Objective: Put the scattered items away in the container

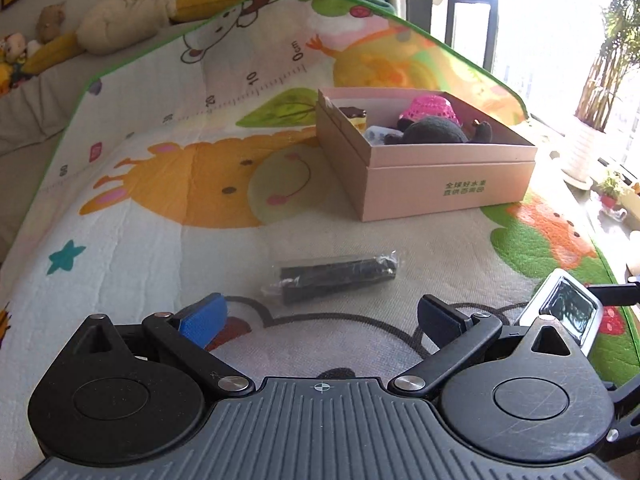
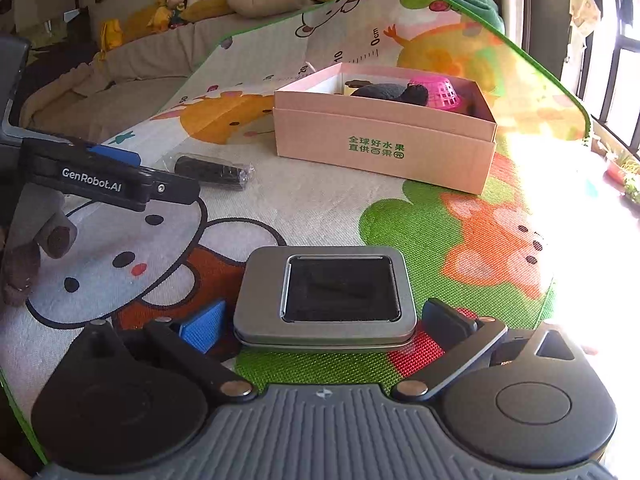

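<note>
Directly ahead of the right gripper [image 2: 320, 324], a flat silver metal tin with a dark window in its lid [image 2: 326, 300] is lying on the cartoon-printed play mat [image 2: 304, 200]. The tin is sitting between the two spread fingers; the blue-padded finger [image 2: 204, 326] is standing just beside its left edge and the black finger is standing slightly off its right edge, so the jaws are gaping wide and gripping nothing.

Beyond the tin, farther along the gripper's line and a little to its right, an open pink cardboard box [image 2: 384, 136] is resting on the mat. Green Chinese characters are showing on its front wall, reading roughly 全球好水果 直供百果园. Inside, a dark plush toy [image 2: 384, 92] and a pink mesh basket [image 2: 444, 90] are lying.

Ahead of the left gripper [image 1: 320, 316], a dark cylindrical bundle wrapped in clear plastic [image 1: 336, 280] is lying crosswise on the mat, just past the fingertips and apart from them. These jaws are also standing wide open and empty. The pink box is sitting farther off, beyond the bundle and slightly right.

In the right wrist view, the left gripper's side is showing white lettering, "GenRobot.AI". A ruler printed on the mat is showing "0cm", "10" and "20".
</note>
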Demonstrator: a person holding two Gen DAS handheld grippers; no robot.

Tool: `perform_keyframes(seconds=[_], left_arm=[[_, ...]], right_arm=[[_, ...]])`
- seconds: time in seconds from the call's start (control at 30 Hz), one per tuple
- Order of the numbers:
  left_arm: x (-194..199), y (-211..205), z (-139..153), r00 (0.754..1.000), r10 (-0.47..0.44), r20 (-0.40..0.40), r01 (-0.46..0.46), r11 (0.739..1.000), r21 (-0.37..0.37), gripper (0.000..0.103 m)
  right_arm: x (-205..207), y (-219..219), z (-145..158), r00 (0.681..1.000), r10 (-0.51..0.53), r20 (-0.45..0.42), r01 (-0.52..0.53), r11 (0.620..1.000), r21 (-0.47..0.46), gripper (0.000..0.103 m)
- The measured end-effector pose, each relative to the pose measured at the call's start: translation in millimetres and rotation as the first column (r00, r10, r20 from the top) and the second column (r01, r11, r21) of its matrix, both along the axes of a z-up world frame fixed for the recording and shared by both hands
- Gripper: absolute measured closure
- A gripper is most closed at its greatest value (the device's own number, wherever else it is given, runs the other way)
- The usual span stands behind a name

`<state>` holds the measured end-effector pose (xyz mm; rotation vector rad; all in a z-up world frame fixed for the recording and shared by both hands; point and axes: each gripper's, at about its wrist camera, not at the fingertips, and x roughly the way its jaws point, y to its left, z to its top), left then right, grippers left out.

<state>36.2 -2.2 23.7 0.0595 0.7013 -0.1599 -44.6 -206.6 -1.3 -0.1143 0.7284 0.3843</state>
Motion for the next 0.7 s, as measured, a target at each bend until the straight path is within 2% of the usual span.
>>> perform_keyframes(seconds=[0.07, 0.27, 0.53, 0.63, 0.7], left_arm=[[9.7, -10.0, -2.4, 1.0, 0.026, -0.003, -0.026, 1.0, -0.005, 0.0], [28.7, -26.5, -14.6, 0.998, 0.052, -0.025, -0.051, 0.997, 0.057, 0.0], [40.7, -24.5, -20.4, 0.996, 0.079, -0.046, -0.077, 0.996, 0.032, 0.0], [38.5, -25.1, -18.6, 0.997, 0.065, -0.04, -0.064, 0.997, 0.038, 0.008], [36.4, -25.3, -17.6, 0.998, 0.055, -0.04, -0.054, 0.998, 0.042, 0.008]], right_arm=[[-0.1, -1.0, -0.1, 1.0, -0.002, 0.001, 0.002, 1.0, 0.003, 0.0], [0.0, -3.2, 0.0, 1.0, -0.005, -0.001, 0.005, 1.0, 0.017, 0.0], [0.5, -0.9, 0.1, 1.0, -0.004, -0.001, 0.004, 1.0, 0.004, 0.0], [1.2, -0.1, 0.3, 1.0, 0.001, -0.002, -0.001, 1.0, -0.008, 0.0], [2.6, 0.9, 0.7, 1.0, 0.008, -0.003, -0.009, 1.0, -0.019, 0.0]])
